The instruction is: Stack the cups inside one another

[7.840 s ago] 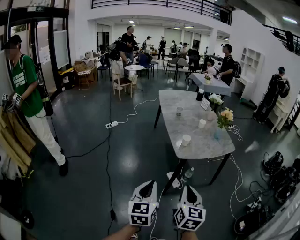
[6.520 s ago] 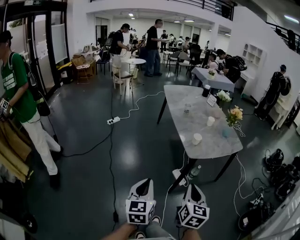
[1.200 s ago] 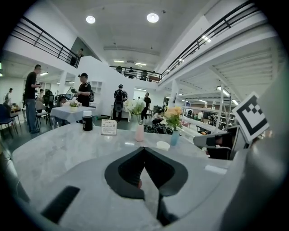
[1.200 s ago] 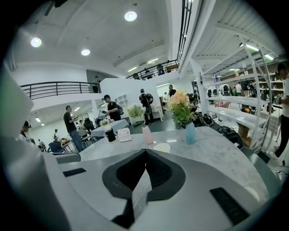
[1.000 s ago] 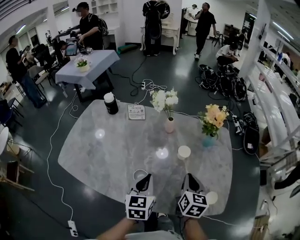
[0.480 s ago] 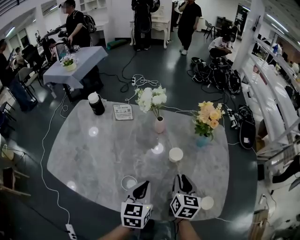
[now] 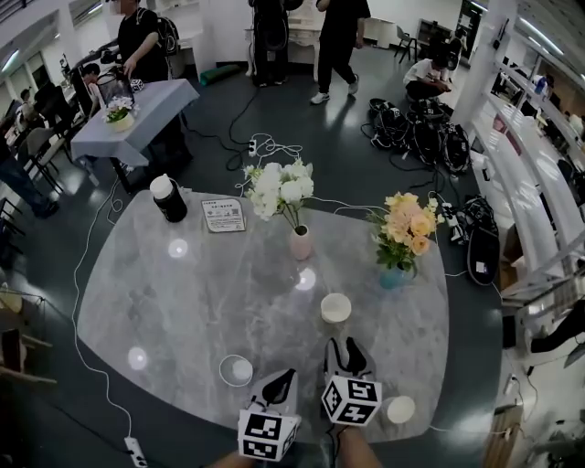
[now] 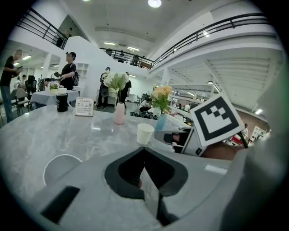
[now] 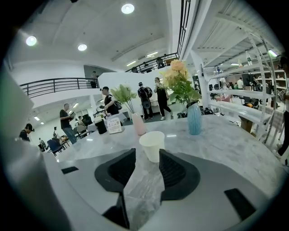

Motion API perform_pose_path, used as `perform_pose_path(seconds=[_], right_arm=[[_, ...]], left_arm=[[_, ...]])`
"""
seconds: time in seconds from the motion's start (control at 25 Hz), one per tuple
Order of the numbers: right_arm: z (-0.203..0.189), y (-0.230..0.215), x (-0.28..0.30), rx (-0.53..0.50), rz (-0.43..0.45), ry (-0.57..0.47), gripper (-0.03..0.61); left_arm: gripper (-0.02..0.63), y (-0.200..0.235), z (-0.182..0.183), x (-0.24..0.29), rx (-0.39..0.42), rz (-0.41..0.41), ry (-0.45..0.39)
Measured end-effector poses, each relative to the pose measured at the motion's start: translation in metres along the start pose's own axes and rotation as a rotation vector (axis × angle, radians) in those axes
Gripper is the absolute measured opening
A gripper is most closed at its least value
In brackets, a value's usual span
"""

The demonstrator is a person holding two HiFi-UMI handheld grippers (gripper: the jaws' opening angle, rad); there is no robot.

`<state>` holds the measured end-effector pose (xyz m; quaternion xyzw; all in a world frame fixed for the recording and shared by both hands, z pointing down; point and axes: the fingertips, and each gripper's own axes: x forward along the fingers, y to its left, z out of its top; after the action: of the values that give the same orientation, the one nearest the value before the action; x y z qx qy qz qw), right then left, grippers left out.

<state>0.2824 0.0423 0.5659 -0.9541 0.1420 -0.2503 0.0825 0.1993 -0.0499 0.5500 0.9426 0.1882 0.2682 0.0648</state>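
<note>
The right gripper (image 7: 344, 345) is opening its jaws, nothing between them. A white cup (image 7: 335, 308) is standing on the tabletop (image 7: 183, 302) just beyond. The left gripper (image 7: 283, 377) is hovering closed and empty, with a clear cup (image 7: 237, 370) sitting just left of it.

1. A dark, glossy floor (image 7: 338, 155) surrounds the furniture in the head view. White cables (image 7: 265, 146) lie coiled on it at upper centre, and a power strip (image 7: 135, 451) sits at the lower left.
2. A large grey marble table (image 7: 210, 292) fills the middle of the frame, with ceiling light showing on it as round bright spots (image 7: 178, 248).
3. A smaller table (image 7: 151, 110) under a pale cloth stands at the upper left.
4. White shelving (image 7: 535, 196) runs down the right edge.
5. In the right gripper view, round ceiling lamps (image 9: 127, 8) shine at the top. A railed balcony (image 9: 54, 82) crosses the white walls at the left.
</note>
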Motion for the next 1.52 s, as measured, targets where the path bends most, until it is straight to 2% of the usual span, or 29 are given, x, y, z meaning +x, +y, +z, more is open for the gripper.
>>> perform_pose_path(seconds=[0.36,0.8,1.52], right_arm=[[-0.013,-0.010,0.037,-0.027,0.003,0.036,0.186],[-0.017,-0.012,0.071,-0.069,0.008,0.045,0.232],[-0.011,-0.018,0.090,-0.096,-0.002,0.023,0.238]], left_arm=[[-0.003,0.005,-0.013,0.026,-0.011,-0.004,0.037],[-0.003,0.016,-0.026,0.043,-0.039,0.001,0.079],[-0.003,0.020,-0.031,0.049,-0.037,-0.011,0.098]])
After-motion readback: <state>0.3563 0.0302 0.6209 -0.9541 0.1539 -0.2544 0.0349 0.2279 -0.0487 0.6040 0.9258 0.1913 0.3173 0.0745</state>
